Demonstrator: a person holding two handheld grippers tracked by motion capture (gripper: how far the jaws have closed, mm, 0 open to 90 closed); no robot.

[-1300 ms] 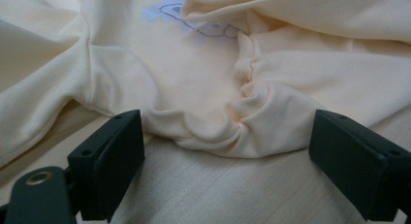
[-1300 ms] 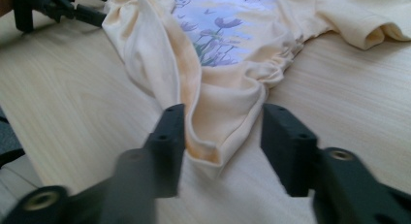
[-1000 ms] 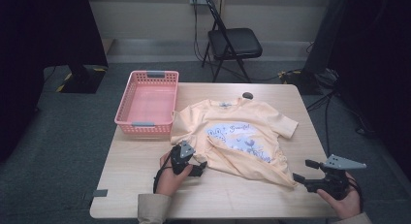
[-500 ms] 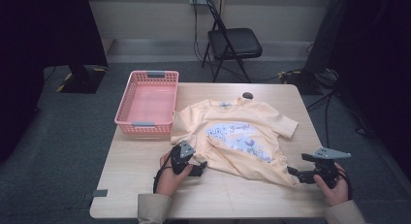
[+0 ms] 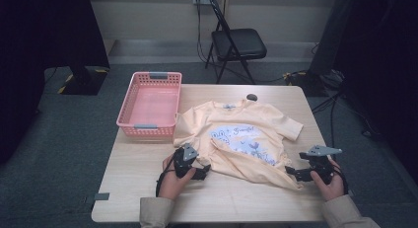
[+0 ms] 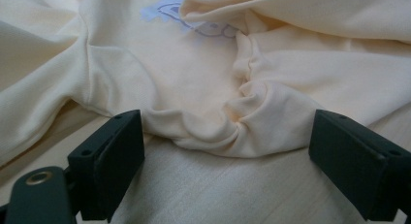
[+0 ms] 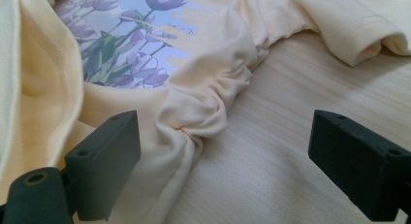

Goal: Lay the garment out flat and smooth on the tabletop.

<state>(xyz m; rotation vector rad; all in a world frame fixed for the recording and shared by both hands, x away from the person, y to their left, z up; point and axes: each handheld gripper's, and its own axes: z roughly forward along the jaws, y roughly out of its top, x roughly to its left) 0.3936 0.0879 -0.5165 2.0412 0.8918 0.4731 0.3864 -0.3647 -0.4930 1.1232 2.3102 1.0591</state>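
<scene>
Pale yellow T-shirt [image 5: 241, 139] lying print side up on the wooden table [image 5: 138, 188], its near hem bunched, beside a pink basket [image 5: 148, 107]. Left gripper [image 5: 203, 171] rests at the shirt's near-left edge; in the left gripper view its jaws stand wide apart, a gathered fold of the hem between them, the left jaw just at the cloth's edge and neither pressing it. Right gripper [image 5: 291, 172] sits at the near-right corner of the hem; its jaws have just been opening and stand wide, crumpled cloth lying between them, ungripped.
</scene>
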